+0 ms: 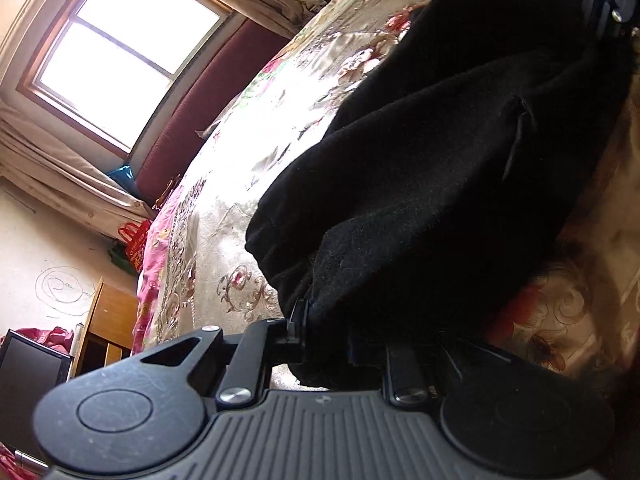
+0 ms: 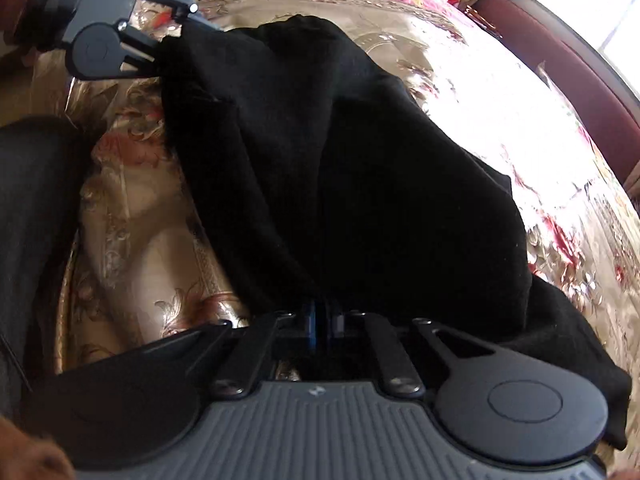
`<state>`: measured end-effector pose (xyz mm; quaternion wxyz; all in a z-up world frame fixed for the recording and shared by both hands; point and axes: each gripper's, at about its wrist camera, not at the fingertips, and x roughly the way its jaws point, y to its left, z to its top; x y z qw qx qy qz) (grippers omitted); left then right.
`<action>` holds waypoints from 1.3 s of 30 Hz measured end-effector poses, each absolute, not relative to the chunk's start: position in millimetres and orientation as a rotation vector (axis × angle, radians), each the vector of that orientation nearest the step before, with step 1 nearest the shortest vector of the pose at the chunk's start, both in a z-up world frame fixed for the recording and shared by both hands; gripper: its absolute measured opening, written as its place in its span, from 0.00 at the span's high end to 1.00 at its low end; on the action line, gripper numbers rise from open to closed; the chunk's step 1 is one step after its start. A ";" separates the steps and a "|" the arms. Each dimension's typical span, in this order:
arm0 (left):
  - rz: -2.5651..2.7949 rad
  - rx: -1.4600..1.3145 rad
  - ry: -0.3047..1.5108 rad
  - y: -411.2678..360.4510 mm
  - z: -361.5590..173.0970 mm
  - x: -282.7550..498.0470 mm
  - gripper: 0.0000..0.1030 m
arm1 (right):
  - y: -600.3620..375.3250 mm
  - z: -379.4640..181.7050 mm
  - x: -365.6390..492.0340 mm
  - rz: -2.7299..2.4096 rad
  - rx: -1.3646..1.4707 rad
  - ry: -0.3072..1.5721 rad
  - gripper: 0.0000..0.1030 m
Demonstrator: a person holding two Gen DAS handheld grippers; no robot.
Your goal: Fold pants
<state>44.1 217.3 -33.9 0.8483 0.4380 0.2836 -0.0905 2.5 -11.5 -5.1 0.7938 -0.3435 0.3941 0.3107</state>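
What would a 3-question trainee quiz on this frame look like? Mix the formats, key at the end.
1. True or false: the black pants lie flat and untouched on the floral bedspread.
2. Multiple choice: what is the right gripper doing? A) hanging open above the bed B) shut on the pants C) gripping the bedspread
3. Fill in: in the right wrist view, the left gripper holds the pants at the ____ left of the picture.

Key: 1 false, both grippers hold them, the cloth spanning between the two. 2 B. 3 upper.
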 end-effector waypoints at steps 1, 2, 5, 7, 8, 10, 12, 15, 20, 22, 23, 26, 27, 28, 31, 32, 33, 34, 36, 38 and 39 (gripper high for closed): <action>-0.180 0.916 0.598 217.2 -30.5 48.4 0.64 | -10.7 -2.8 3.1 0.676 -0.746 0.846 0.90; -0.173 0.919 0.598 217.7 -29.7 49.6 0.64 | -10.8 -2.9 3.3 0.681 -0.751 0.847 0.90; -0.163 0.965 0.614 218.3 -34.4 42.5 0.64 | -13.3 1.3 3.5 0.672 -0.723 0.857 0.90; -0.159 0.949 0.628 222.9 -32.5 35.5 0.64 | -18.5 8.4 5.4 0.665 -0.676 0.855 0.89; -0.151 0.935 0.634 225.0 -29.8 33.9 0.63 | -21.2 11.6 5.9 0.662 -0.653 0.857 0.86; -0.124 0.917 0.641 229.5 -23.1 28.5 0.62 | -27.2 13.9 5.4 0.660 -0.621 0.850 0.81; -0.085 0.935 0.656 233.9 -21.0 26.7 0.61 | -29.5 9.5 3.5 0.654 -0.649 0.848 0.74; -0.020 0.943 0.683 241.7 -23.3 28.5 0.61 | -29.2 7.1 3.3 0.634 -0.627 0.848 0.69; -0.018 0.820 0.634 237.6 -0.5 22.2 0.61 | -35.8 18.7 0.8 0.616 -0.536 0.822 0.69; -0.033 0.784 0.588 228.2 10.2 20.8 0.61 | -32.5 13.3 1.5 0.611 -0.553 0.836 0.68; -0.041 0.758 0.564 223.2 15.5 20.7 0.61 | -30.8 10.8 2.2 0.611 -0.551 0.846 0.68; -0.101 0.668 0.546 208.7 21.9 24.7 0.61 | -27.4 10.4 4.2 0.602 -0.540 0.834 0.68; -0.123 0.669 0.551 202.0 17.6 26.3 0.61 | -28.9 12.4 5.7 0.599 -0.518 0.842 0.68; -0.143 0.682 0.566 196.0 10.9 29.2 0.61 | -32.5 14.5 7.1 0.598 -0.494 0.851 0.68; -0.205 0.732 0.696 182.9 -20.0 43.3 0.61 | -46.7 20.3 8.4 0.564 -0.461 0.850 0.64; -0.204 0.756 0.702 180.0 -27.4 43.6 0.61 | -53.6 22.5 8.0 0.553 -0.448 0.845 0.63; -0.201 0.781 0.696 176.3 -30.2 41.6 0.61 | -60.9 25.0 8.3 0.541 -0.432 0.841 0.63; -0.196 0.795 0.689 173.5 -29.5 40.6 0.62 | -69.1 28.0 9.7 0.523 -0.415 0.837 0.62; -0.199 0.769 0.676 170.1 -19.6 40.0 0.61 | -88.1 33.4 15.9 0.459 -0.385 0.826 0.61; -0.222 0.736 0.674 164.5 -11.0 41.1 0.61 | -111.5 39.2 27.1 0.395 -0.325 0.835 0.60; -0.239 0.727 0.666 159.3 -7.5 41.3 0.61 | -123.7 40.7 33.5 0.360 -0.288 0.842 0.60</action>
